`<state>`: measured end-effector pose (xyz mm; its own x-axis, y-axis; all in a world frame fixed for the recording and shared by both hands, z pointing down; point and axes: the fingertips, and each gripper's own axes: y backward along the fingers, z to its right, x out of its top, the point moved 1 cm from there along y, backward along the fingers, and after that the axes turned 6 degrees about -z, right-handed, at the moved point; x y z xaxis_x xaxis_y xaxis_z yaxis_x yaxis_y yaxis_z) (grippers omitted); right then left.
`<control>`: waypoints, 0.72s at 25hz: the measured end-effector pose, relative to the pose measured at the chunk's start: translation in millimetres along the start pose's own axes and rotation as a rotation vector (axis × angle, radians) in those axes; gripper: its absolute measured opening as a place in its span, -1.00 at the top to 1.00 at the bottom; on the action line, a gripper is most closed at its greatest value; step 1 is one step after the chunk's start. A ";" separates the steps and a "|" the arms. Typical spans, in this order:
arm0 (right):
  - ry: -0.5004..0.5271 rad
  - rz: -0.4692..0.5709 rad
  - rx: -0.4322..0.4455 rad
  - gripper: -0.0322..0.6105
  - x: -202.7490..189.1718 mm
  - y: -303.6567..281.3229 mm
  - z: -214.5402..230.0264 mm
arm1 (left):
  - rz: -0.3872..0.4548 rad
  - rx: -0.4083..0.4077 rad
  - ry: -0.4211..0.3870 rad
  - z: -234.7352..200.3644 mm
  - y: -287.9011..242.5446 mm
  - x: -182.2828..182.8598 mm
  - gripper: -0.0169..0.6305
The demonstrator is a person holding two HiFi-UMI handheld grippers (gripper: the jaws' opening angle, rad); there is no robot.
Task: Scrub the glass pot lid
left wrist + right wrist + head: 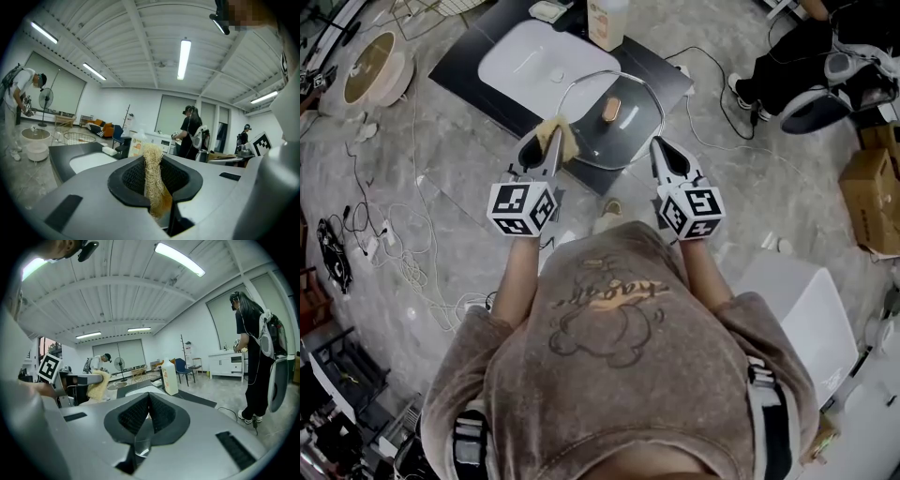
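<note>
The person's brown top point(609, 366) fills the foreground. Beyond it, the right gripper point(660, 144) is clamped tight on the rim of the glass lid point(633, 131), apparently to steady it over the near corner of the sink point(530, 56). The left gripper point(550, 142) pinches a scrub pad point(564, 139) against the lid's left edge, ready for scrubbing. A bottle point(607, 23) stands behind the sink, and cables point(403, 267) trail across the grey floor point(450, 178) beside it.

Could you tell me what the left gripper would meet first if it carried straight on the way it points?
Probably the glass lid, at its left rim: the left gripper holds a loofah that borders it in the head view, though contact is unclear. Beyond, the bottle stands in line.
</note>
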<state>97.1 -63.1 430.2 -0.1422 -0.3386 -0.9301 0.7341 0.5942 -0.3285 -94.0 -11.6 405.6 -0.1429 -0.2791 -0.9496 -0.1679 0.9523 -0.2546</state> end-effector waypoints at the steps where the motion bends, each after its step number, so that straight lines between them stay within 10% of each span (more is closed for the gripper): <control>1: 0.003 -0.004 0.003 0.89 4.0 -5.7 5.9 | 0.002 0.000 -0.001 -1.6 -8.8 4.1 0.73; 18: -0.073 0.036 -0.159 0.89 30.2 -55.1 14.0 | -0.044 -0.173 -0.063 -46.6 -72.5 36.5 0.73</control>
<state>61.6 -116.3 422.5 -0.0649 -0.3638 -0.9292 0.6225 0.7130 -0.3227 -132.5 -96.5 397.9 -0.0714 -0.3063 -0.9493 -0.3385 0.9026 -0.2658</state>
